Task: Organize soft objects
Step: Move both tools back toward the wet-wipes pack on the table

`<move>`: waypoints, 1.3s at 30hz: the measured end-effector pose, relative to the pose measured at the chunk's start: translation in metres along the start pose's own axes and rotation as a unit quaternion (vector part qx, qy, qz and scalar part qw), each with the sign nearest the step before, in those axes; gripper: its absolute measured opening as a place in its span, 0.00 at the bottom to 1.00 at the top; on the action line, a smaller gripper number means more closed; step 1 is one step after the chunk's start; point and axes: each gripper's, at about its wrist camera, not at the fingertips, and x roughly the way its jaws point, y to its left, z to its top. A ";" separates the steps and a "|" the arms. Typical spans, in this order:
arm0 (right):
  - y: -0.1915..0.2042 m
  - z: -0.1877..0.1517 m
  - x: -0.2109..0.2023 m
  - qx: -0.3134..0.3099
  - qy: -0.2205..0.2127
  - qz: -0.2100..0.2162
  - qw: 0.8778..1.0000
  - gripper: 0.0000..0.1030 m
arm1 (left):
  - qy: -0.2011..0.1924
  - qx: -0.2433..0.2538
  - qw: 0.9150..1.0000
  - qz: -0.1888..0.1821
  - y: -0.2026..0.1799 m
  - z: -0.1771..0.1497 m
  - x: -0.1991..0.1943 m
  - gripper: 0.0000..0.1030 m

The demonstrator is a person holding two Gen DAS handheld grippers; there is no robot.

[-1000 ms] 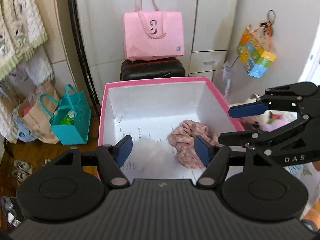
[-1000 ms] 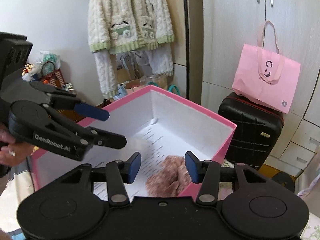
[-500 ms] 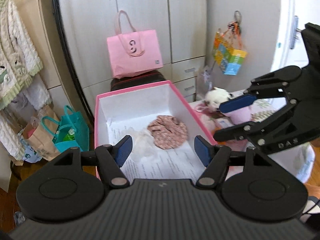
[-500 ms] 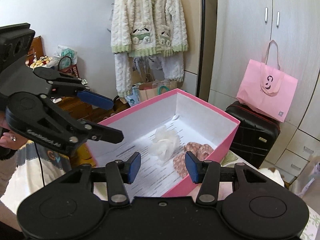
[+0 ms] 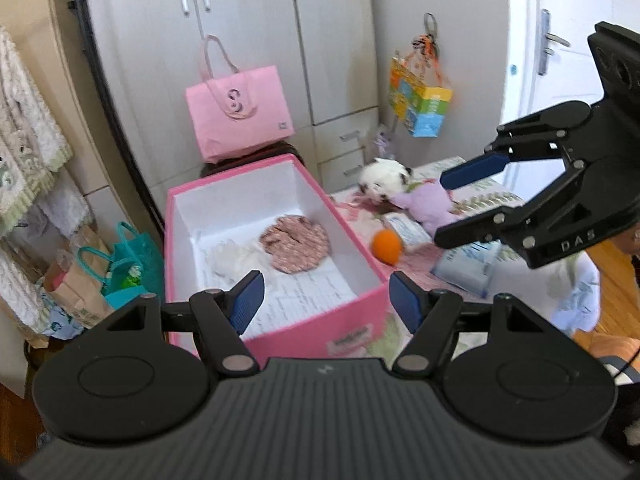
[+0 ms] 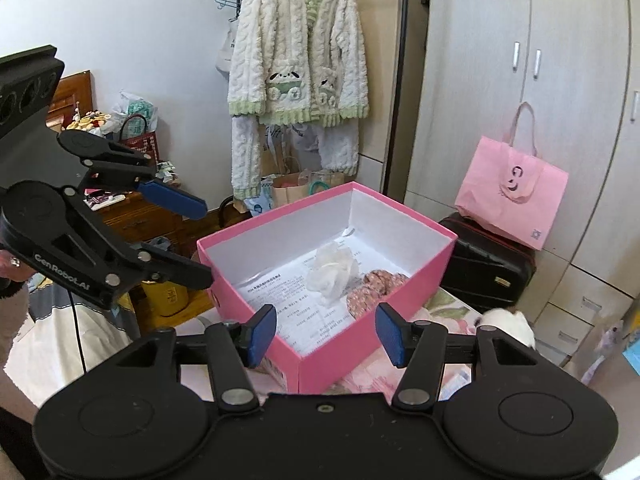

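Both grippers are held above the near end of the pink box (image 5: 352, 312), tilted down toward it. The left gripper (image 5: 326, 300) is released, its blue pads wide apart and holding nothing. The right gripper (image 6: 326, 334) is also spread and holds nothing. Inside the box, a pink floral scrunchie (image 5: 295, 243) lies just beside a white fluffy scrunchie (image 6: 332, 270). An orange ball (image 5: 386, 246) and a plush toy (image 5: 424, 208) lie outside on the bed, right of the box.
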 end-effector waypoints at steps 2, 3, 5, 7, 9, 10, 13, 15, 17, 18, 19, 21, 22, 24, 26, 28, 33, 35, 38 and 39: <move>-0.002 -0.009 -0.009 0.006 0.002 -0.002 1.000 0.61 | 0.006 0.006 1.000 -0.010 -0.008 -0.003 -0.001 0.67; -0.002 -0.014 -0.013 0.010 0.003 -0.003 1.000 0.62 | 0.010 0.008 1.000 -0.015 -0.012 -0.005 0.000 0.67; -0.005 -0.025 -0.020 0.019 0.007 -0.005 1.000 0.63 | 0.017 0.013 0.999 -0.025 -0.021 -0.008 0.001 0.67; -0.009 -0.038 -0.026 0.028 0.014 -0.008 0.999 0.63 | 0.027 0.019 0.999 -0.034 -0.030 -0.012 0.005 0.67; -0.013 -0.052 -0.032 0.040 0.020 -0.014 0.999 0.63 | 0.036 0.025 0.998 -0.046 -0.039 -0.016 0.011 0.67; -0.015 -0.058 -0.035 0.045 0.023 -0.019 0.999 0.63 | 0.039 0.025 0.997 -0.053 -0.042 -0.018 0.014 0.67; -0.021 -0.077 -0.043 0.051 0.028 -0.025 0.998 0.66 | 0.046 0.027 0.995 -0.082 -0.051 -0.021 0.023 0.67; -0.026 -0.089 -0.047 0.053 0.028 -0.028 0.998 0.69 | 0.045 0.031 0.994 -0.097 -0.059 -0.023 0.030 0.67; -0.032 -0.099 -0.048 0.059 0.034 -0.036 0.997 0.70 | 0.047 0.029 0.992 -0.109 -0.066 -0.025 0.039 0.67; -0.035 -0.104 -0.048 0.061 0.036 -0.039 0.997 0.70 | 0.049 0.028 0.991 -0.118 -0.070 -0.025 0.043 0.67; -0.038 -0.107 -0.048 0.062 0.038 -0.041 0.997 0.70 | 0.052 0.025 0.991 -0.125 -0.073 -0.024 0.048 0.67; -0.044 -0.113 -0.045 0.062 0.040 -0.047 0.996 0.71 | 0.058 0.015 0.988 -0.141 -0.079 -0.021 0.061 0.67; -0.047 -0.117 -0.044 0.061 0.040 -0.051 0.996 0.71 | 0.059 0.008 0.986 -0.153 -0.081 -0.019 0.067 0.67; -0.054 -0.125 -0.040 0.059 0.038 -0.056 0.996 0.74 | 0.061 -0.005 0.983 -0.173 -0.088 -0.013 0.083 0.66; -0.062 -0.134 -0.036 0.050 0.028 -0.057 0.997 0.80 | 0.061 -0.011 0.982 -0.181 -0.097 -0.009 0.097 0.66; -0.071 -0.143 -0.031 0.050 0.015 -0.058 0.997 0.82 | 0.059 -0.021 0.979 -0.193 -0.103 -0.006 0.111 0.66; -0.094 -0.161 -0.010 0.052 0.020 -0.070 0.996 0.82 | 0.071 -0.048 0.973 -0.213 -0.109 -0.007 0.147 0.63; -0.102 -0.167 -0.003 0.048 0.030 -0.076 0.996 0.82 | 0.080 -0.058 0.970 -0.220 -0.109 -0.009 0.159 0.63; -0.111 -0.175 0.005 0.035 0.044 -0.075 0.996 0.82 | 0.090 -0.074 0.968 -0.221 -0.108 -0.014 0.175 0.61; -0.115 -0.177 0.006 0.032 0.050 -0.071 0.996 0.82 | 0.092 -0.078 0.968 -0.219 -0.109 -0.015 0.181 0.61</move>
